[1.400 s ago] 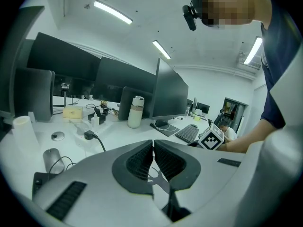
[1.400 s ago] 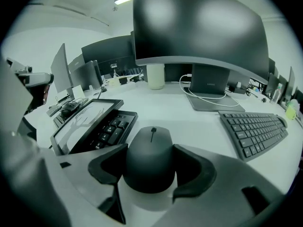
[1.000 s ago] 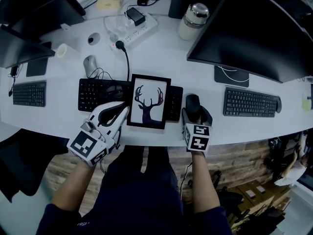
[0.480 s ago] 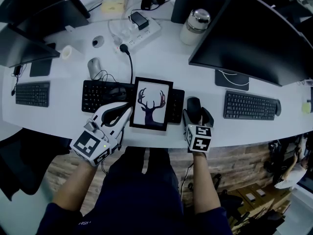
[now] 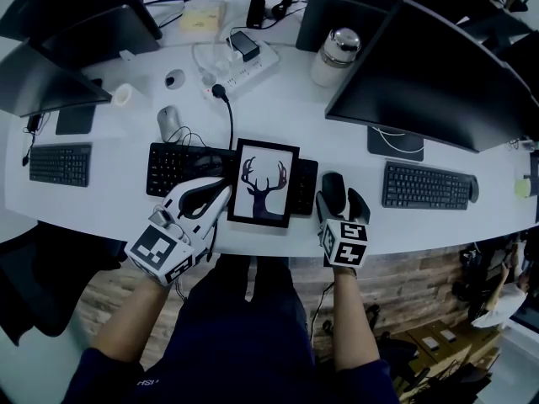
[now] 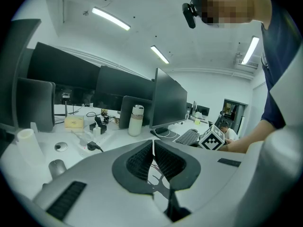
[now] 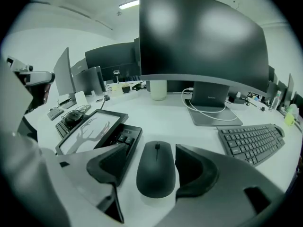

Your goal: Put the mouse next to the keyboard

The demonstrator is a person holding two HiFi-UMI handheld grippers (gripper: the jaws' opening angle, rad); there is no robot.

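The black mouse (image 5: 333,189) lies on the white desk (image 5: 278,112), right beside the right end of the black keyboard (image 5: 177,165). A framed deer picture (image 5: 263,182) rests across that keyboard. My right gripper (image 5: 340,199) is open and straddles the mouse (image 7: 156,170), with a gap showing on each side between the pads (image 7: 195,168) and the mouse. The keyboard's end (image 7: 121,139) sits just left of it. My left gripper (image 5: 217,192) hovers over the keyboard's front edge by the frame, its ribbed pads (image 6: 142,156) shut together on nothing.
A second keyboard (image 5: 425,185) lies to the right under a large monitor (image 5: 421,66). A steel flask (image 5: 335,45), a power strip (image 5: 240,53), a grey mouse (image 5: 168,123) and a small keyboard (image 5: 61,164) sit around. The desk's front edge is just behind both grippers.
My right gripper's jaws have spread a little off the mouse, which stays by the keyboard. The left gripper holds its place; the head view has shifted slightly.
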